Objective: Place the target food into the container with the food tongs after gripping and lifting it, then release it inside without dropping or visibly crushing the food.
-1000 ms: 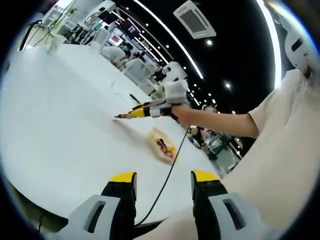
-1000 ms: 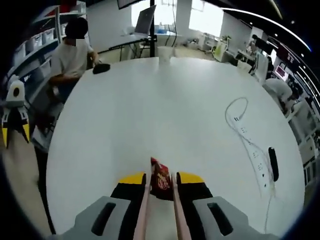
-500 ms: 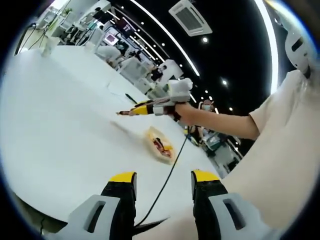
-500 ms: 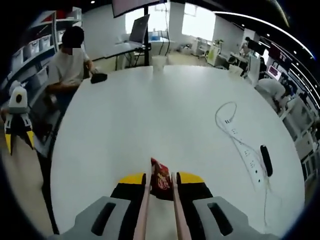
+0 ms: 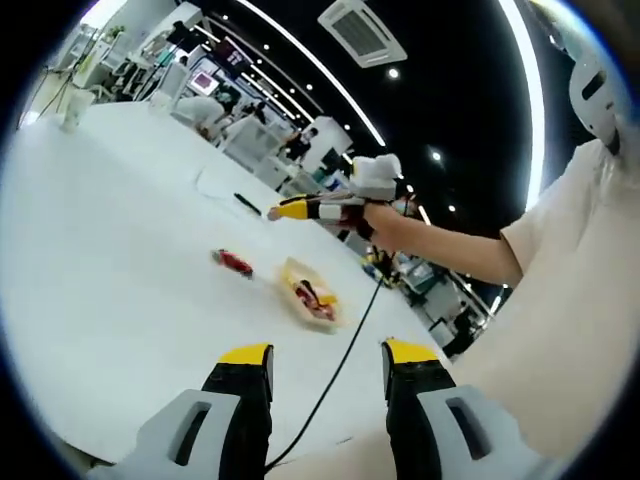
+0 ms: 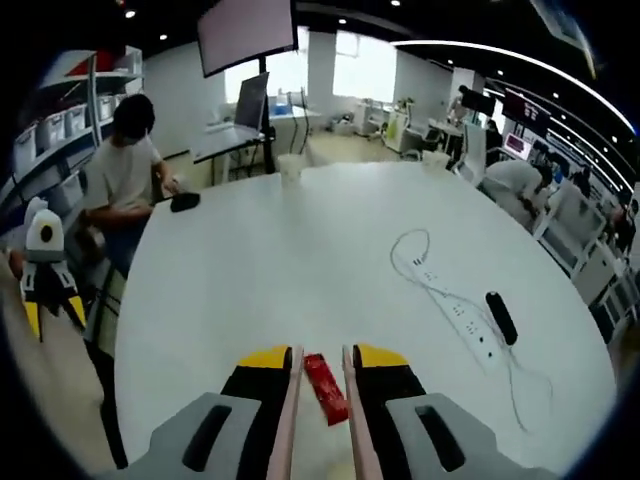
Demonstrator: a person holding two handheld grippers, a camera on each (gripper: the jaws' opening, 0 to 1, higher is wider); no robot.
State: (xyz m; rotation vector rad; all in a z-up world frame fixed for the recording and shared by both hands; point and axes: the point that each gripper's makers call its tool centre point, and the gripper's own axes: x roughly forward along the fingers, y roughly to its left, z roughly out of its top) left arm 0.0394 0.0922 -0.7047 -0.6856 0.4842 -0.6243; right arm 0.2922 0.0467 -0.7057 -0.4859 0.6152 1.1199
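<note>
A red food piece [image 5: 232, 262] lies on the white table [image 5: 110, 250] in the left gripper view, a little left of a shallow yellowish container [image 5: 308, 297] that holds some red food. A hand holds my right gripper [image 5: 285, 211] in the air above them, apart from the food. In the right gripper view my right gripper [image 6: 320, 358] is shut on the pink food tongs [image 6: 289, 400]. The red food piece [image 6: 325, 386] shows on the table between the tong arms. My left gripper [image 5: 328, 360] is open with nothing in it, and it also hangs at the left edge [image 6: 52, 315].
A black cable [image 5: 330, 380] runs across the table from the right gripper. A white power strip [image 6: 450, 310] with a looped cord and a black object [image 6: 500, 317] lie to the right. A cup [image 6: 290, 167] stands at the far edge, where a person [image 6: 120, 180] sits.
The red food piece has left the tong tips and now lies on the table. My right gripper has risen above it. Both views have shifted with the hands.
</note>
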